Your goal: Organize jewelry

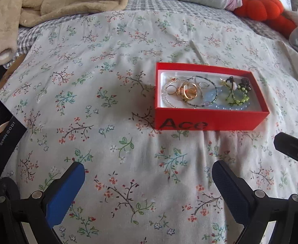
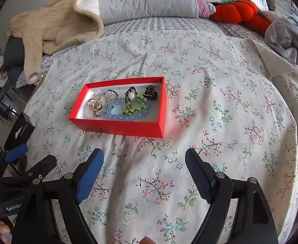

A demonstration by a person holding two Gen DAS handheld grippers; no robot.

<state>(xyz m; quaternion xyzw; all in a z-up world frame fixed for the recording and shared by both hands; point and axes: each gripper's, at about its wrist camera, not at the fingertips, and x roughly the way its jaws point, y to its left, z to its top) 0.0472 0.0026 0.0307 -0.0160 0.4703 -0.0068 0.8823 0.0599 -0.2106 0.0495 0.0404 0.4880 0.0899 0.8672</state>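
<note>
Red box [image 1: 210, 120] sits on the floral bedspread [image 1: 108, 81], ahead of both grippers and apart from them. Inside: gold rings [image 1: 186, 92], blue bead bracelet [image 2: 126, 118], green bead bracelet [image 2: 137, 103], black hair clip [image 2: 150, 93], a thin chain, probably a necklace. Left gripper [image 1: 149, 185] spread wide, nothing held. Right gripper [image 2: 145, 174] same. Black box [image 1: 0, 134] at far left.

Both wrist views look forward, low over the bed; both share the red box [image 1: 210, 120].
</note>
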